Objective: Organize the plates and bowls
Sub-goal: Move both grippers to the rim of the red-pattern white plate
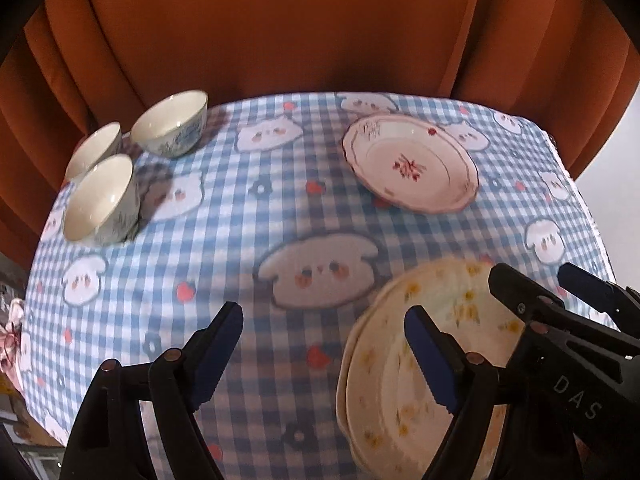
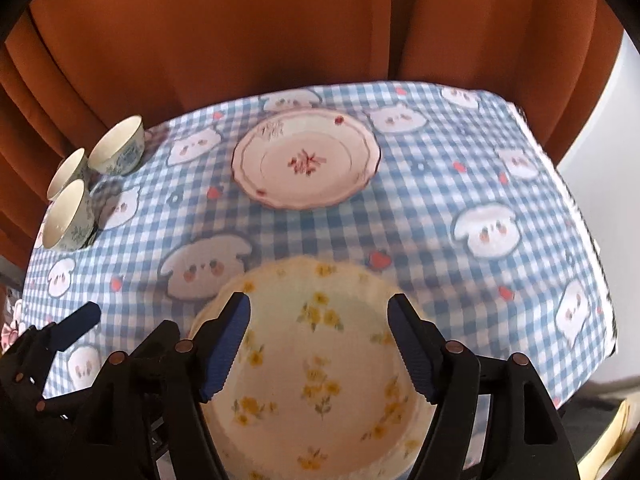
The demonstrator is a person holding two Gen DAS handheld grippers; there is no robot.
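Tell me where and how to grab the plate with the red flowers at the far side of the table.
Grip the red-flower plate by its raised scalloped rim on the near edge, coming in low from the near side with one finger over the rim and one under. It lies flat on the checked tablecloth, apart from the bowls, so only the upturned rim offers a hold.

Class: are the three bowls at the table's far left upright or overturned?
Upright: each of the three bowls shows its open rim and pale, empty inside facing up.
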